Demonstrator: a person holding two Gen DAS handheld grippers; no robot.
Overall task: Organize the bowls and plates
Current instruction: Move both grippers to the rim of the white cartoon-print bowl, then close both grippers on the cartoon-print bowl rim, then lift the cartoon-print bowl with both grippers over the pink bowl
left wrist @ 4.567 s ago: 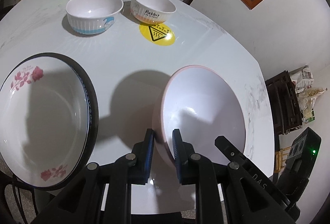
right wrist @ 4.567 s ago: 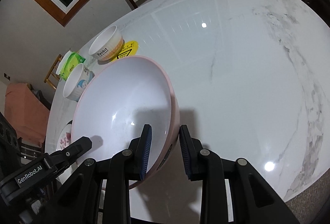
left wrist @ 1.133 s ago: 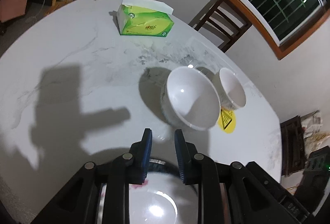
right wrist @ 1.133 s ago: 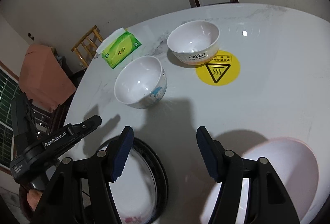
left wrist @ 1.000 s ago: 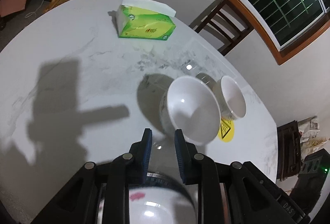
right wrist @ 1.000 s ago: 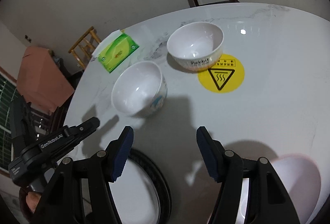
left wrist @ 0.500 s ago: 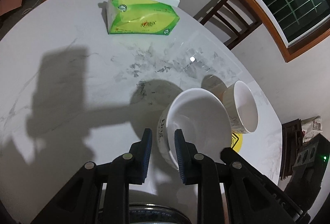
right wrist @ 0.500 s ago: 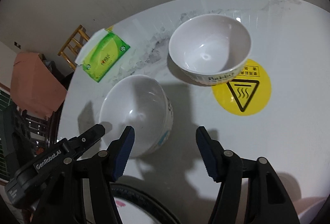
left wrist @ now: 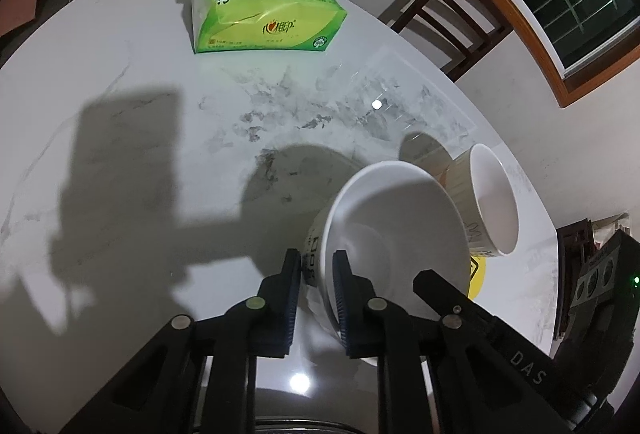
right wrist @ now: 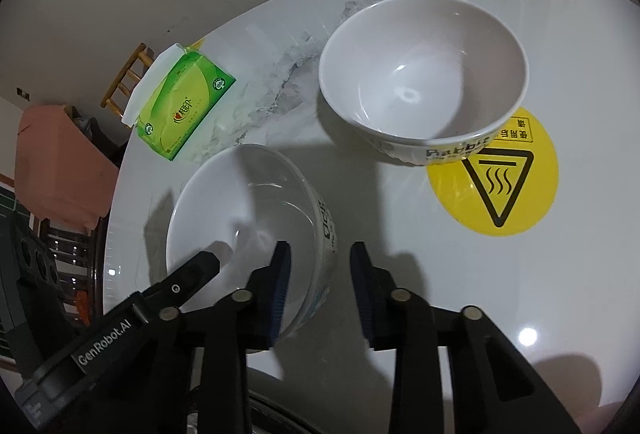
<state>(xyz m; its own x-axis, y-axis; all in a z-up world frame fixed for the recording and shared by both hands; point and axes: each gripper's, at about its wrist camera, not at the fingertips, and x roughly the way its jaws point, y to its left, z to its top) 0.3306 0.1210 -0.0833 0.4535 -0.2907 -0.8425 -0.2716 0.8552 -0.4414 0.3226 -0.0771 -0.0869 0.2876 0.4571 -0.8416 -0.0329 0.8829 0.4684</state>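
A white bowl with blue print (left wrist: 392, 218) stands on the marble table (left wrist: 120, 154), close beside a white "Rabbit" bowl (left wrist: 492, 202). My left gripper (left wrist: 316, 274) straddles the printed bowl's near rim, one finger outside and one inside. Its jaws are closing and the pads sit against the wall. In the right wrist view my right gripper (right wrist: 318, 270) straddles the same bowl (right wrist: 240, 210) at its right rim. Its jaws are closing too, with a gap still showing between the outer finger and the wall. The "Rabbit" bowl (right wrist: 420, 86) lies beyond it.
A green tissue pack (left wrist: 260, 18) lies at the table's far side. A yellow hot-surface sticker (right wrist: 496, 186) is under the "Rabbit" bowl's edge. A dark-rimmed plate (right wrist: 280, 410) peeks in at the bottom. A wooden chair (left wrist: 448, 14) stands behind the table.
Both grippers came down and forward onto the printed bowl, which now sits between their fingers. The right jaws narrowed to about half their width. The plates slid out of view below.
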